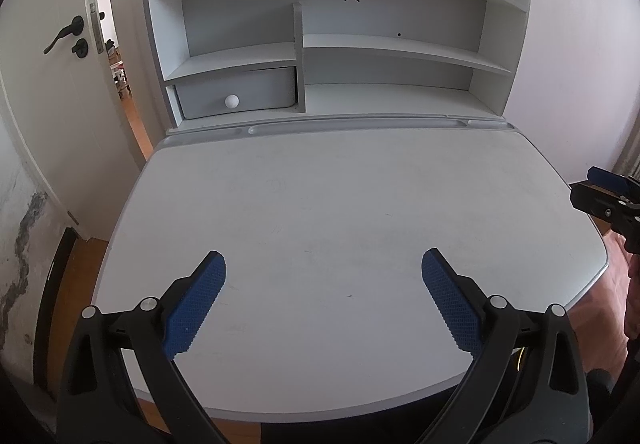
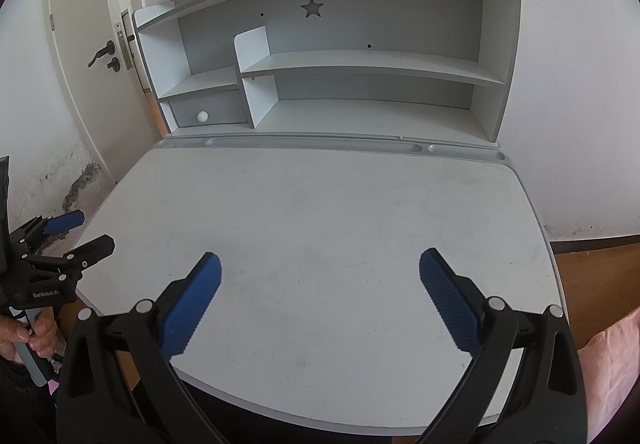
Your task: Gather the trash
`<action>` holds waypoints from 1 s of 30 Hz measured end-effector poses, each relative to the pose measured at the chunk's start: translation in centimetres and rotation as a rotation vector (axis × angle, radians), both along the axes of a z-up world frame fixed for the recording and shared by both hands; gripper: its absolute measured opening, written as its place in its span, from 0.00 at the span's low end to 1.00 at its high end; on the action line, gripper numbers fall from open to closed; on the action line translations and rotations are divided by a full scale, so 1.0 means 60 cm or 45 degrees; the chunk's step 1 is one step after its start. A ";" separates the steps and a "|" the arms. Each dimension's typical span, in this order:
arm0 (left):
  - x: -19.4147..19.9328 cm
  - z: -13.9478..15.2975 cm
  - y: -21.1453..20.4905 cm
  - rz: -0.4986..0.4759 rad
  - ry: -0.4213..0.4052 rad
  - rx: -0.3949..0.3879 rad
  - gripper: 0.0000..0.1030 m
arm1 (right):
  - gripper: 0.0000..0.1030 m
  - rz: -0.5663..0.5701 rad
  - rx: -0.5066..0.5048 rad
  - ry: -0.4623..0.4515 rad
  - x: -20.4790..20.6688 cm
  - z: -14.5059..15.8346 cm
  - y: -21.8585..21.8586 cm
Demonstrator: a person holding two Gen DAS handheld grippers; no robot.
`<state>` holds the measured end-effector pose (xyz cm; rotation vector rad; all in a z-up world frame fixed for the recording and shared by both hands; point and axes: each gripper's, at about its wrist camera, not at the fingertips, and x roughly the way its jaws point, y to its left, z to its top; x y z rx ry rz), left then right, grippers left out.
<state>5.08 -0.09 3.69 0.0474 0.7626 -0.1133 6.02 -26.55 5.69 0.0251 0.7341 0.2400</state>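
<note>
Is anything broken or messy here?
Yes: the wall beside the door has dark, cracked, peeling patches low down. The desk just shows faint scuffs, with no trash visible on it.

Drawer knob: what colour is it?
White, on the grey drawer; the knob shows best in the left wrist view.

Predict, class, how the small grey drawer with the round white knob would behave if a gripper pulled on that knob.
The knob is small, round and looks smooth, so flat pads would probably slip off it. The drawer sits flush in its slot under a shelf, so it should slide straight out rather than tip. Nothing shows inside it; it may be light, but that cannot be told.
</note>
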 end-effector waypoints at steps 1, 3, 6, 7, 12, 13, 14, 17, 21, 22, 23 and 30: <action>0.002 -0.001 0.001 0.001 0.006 -0.001 0.93 | 0.93 -0.002 0.003 -0.001 0.000 0.000 0.000; 0.004 -0.004 0.001 -0.001 0.018 -0.005 0.93 | 0.93 -0.004 0.002 0.002 0.000 0.000 -0.001; 0.005 -0.005 0.001 -0.003 0.027 -0.008 0.93 | 0.93 -0.006 0.001 0.001 -0.001 0.000 -0.001; 0.005 -0.005 0.000 -0.004 0.026 -0.009 0.93 | 0.93 -0.005 0.000 0.000 -0.001 0.001 -0.001; 0.004 -0.007 0.000 0.001 0.025 0.000 0.93 | 0.93 -0.010 -0.002 -0.003 -0.002 0.001 -0.002; 0.004 -0.007 0.000 0.003 0.023 0.003 0.93 | 0.93 -0.010 -0.002 -0.001 -0.002 0.001 -0.001; 0.003 -0.008 0.000 0.006 0.023 0.004 0.93 | 0.93 -0.011 -0.001 0.000 -0.002 0.001 0.000; 0.001 -0.007 0.001 0.010 0.018 0.005 0.93 | 0.93 -0.011 -0.001 -0.002 -0.002 0.001 -0.001; 0.001 -0.007 -0.001 0.008 0.017 0.012 0.93 | 0.93 -0.012 0.000 0.000 -0.001 0.001 -0.001; 0.000 -0.007 -0.001 0.006 0.017 0.012 0.93 | 0.93 -0.010 0.001 -0.001 -0.002 0.001 -0.001; 0.000 -0.006 -0.001 0.005 0.018 0.013 0.93 | 0.93 -0.010 0.000 -0.001 -0.002 0.001 -0.001; 0.006 -0.007 0.000 0.005 0.041 -0.006 0.93 | 0.93 -0.014 0.000 0.000 -0.001 0.001 0.001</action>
